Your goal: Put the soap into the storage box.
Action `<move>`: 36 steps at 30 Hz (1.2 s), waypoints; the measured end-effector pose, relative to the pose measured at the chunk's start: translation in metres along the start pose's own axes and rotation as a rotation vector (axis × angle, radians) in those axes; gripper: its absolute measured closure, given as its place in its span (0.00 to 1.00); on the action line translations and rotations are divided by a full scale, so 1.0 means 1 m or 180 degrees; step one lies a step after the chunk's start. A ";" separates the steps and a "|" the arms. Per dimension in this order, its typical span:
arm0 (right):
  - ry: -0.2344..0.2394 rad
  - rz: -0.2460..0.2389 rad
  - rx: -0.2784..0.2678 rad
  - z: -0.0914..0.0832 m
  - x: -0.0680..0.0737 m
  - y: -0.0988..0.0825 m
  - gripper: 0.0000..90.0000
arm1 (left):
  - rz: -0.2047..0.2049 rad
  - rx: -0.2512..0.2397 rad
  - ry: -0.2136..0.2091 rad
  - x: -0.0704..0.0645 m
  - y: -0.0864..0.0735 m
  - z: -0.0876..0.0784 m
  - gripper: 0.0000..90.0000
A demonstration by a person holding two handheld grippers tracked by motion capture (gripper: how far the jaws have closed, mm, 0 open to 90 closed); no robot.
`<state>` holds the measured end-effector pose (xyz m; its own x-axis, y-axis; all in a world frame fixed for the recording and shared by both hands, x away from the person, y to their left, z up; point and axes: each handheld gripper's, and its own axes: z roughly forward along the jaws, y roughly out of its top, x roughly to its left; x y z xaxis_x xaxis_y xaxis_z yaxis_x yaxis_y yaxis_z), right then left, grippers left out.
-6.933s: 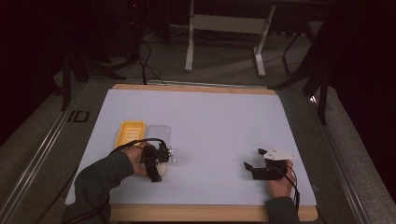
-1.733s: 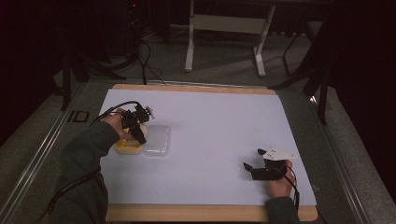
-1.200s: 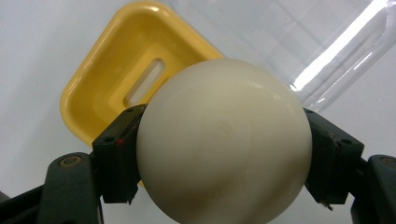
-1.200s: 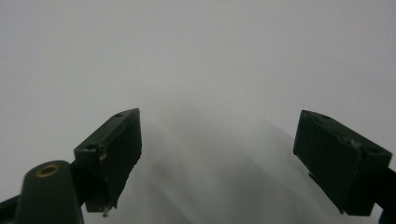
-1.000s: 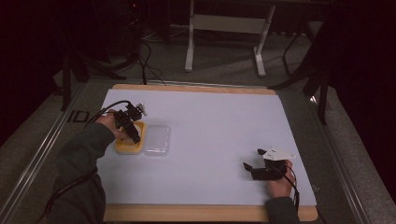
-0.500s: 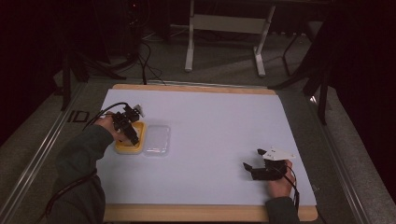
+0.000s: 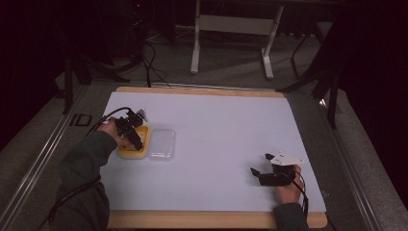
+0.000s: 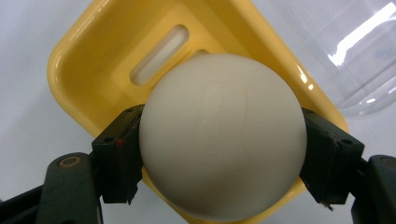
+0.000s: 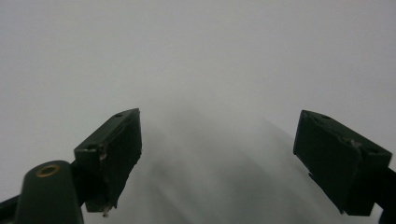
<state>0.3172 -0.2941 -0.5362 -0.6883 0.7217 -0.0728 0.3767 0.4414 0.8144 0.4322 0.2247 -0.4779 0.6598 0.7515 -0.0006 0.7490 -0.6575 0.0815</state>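
On the big white table (image 7: 221,144) in a dark room, the left gripper (image 8: 219,154) pinches a white ball (image 8: 223,135) just above the yellow tray (image 8: 93,60), a clear lid (image 8: 345,51) beside it, while the right gripper (image 9: 219,158) rests spread wide.

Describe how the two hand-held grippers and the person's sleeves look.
Both are black. The left hand-held gripper has blocky, flat-faced jaws, a small red mark on one and a brass-coloured rivet at the linkage; a black cable loops from it. The right hand-held gripper carries a grey three-cornered plate. The sleeves are dark grey-green.
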 end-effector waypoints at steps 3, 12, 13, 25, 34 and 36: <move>0.0001 0.0003 0.0004 0.000 0.000 0.000 0.17 | -0.0020 -0.0272 -0.0078 0.002 -0.007 -0.007 0.12; -0.0006 -0.0017 0.0005 0.000 0.000 0.000 0.17 | 0.0091 -0.0559 -0.0049 -0.003 -0.015 -0.021 0.12; -0.0004 -0.0017 0.0005 0.000 0.000 0.000 0.17 | 0.0102 -0.0573 -0.0049 -0.004 -0.015 -0.023 0.13; -0.0005 -0.0023 0.0007 0.000 0.000 0.000 0.17 | 0.0502 -0.0756 0.0041 -0.032 -0.010 -0.034 0.24; 0.0000 -0.0020 0.0017 0.001 0.000 0.000 0.17 | 0.0734 -0.0995 -0.0104 -0.057 -0.011 -0.029 0.37; 0.0000 -0.0021 0.0020 0.001 0.000 0.000 0.17 | 0.0798 -0.0985 -0.0120 -0.062 -0.011 -0.026 0.38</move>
<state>0.3175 -0.2933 -0.5365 -0.6908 0.7188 -0.0781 0.3762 0.4496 0.8102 0.3809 0.1866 -0.4532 0.8258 0.5636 0.0213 0.5146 -0.7684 0.3803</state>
